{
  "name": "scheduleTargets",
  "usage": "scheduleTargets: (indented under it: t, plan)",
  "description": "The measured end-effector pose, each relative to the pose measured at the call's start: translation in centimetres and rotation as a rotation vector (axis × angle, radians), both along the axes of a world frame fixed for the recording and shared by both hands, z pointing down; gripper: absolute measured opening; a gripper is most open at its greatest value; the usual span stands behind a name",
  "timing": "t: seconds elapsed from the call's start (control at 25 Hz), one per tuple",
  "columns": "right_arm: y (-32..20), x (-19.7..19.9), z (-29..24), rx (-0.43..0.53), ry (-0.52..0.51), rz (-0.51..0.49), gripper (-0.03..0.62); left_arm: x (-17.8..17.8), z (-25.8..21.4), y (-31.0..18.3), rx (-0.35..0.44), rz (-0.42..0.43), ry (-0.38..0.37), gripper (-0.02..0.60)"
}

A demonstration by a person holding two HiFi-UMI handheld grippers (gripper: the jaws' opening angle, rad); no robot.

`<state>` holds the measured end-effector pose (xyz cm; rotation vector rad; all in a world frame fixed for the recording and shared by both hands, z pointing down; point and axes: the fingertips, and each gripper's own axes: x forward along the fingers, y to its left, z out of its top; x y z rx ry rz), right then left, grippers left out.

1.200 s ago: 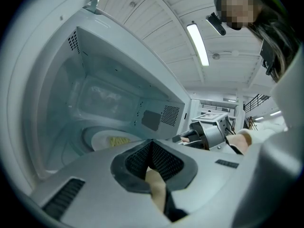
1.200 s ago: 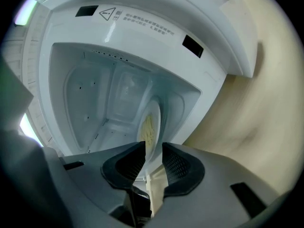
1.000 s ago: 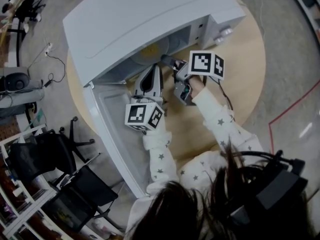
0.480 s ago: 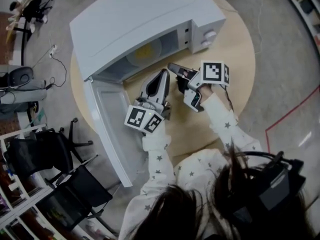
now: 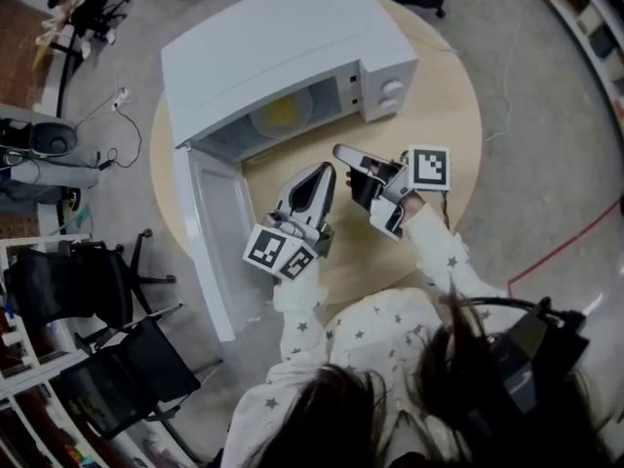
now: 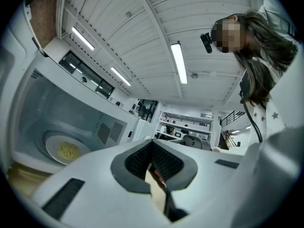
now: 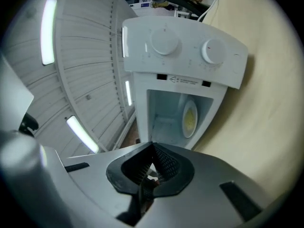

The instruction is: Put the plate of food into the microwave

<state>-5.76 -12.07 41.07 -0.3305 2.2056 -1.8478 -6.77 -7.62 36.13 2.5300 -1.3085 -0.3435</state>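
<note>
The plate (image 5: 281, 115) with its yellow food lies inside the microwave (image 5: 273, 47), on the floor of the chamber. A second ago both tools are right at the opening; now the left hand-held gripper (image 5: 322, 172) and the right hand-held gripper (image 5: 341, 150) are drawn back over the round surface (image 5: 439, 96), apart from the chamber, which stays at about 11 o'clock from them. Each one has its jaws closed together, with nothing between them. So the placing itself seems finished – the plate is released and stands alone. The door (image 5: 216, 252) is swung open toward 7 o'clock, so probably closing it is what remains.
</note>
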Motion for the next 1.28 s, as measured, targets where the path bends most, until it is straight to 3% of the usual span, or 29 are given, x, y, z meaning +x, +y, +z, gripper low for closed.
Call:
scheduleTargets:
  t: [0.12, 0.28, 0.56, 1.04, 1.28]
  plan:
    - [0.7, 1.0, -1.9, -0.008, -0.106, 0.005, 0.005, 0.7, -1.0, 0.9, 0.015, 0.005, -0.022, -0.005]
    - [2.6, 1.7, -3.2, 0.001, -0.112, -0.047, 0.005, 1.5, -3.2, 2.3, 0.040, 0.018, -0.005, -0.005]
    - [5.4, 2.8, -6.4, -0.003, -0.206, -0.091, 0.005, 3.2, -5.4, 5.9, 0.060, 0.030, -0.064, -0.005]
    - [6.9, 3.1, -8.6, 0.001, -0.275, -0.091, 0.005, 1.4, -6.8, 7.0, 0.083, -0.035, -0.146, -0.005]
    - [7.2, 2.9, -7.6, -0.018, -0.240, -0.089, 0.005, 1.2, -6.4, 7.7, 0.060, -0.052, -0.172, -0.005]
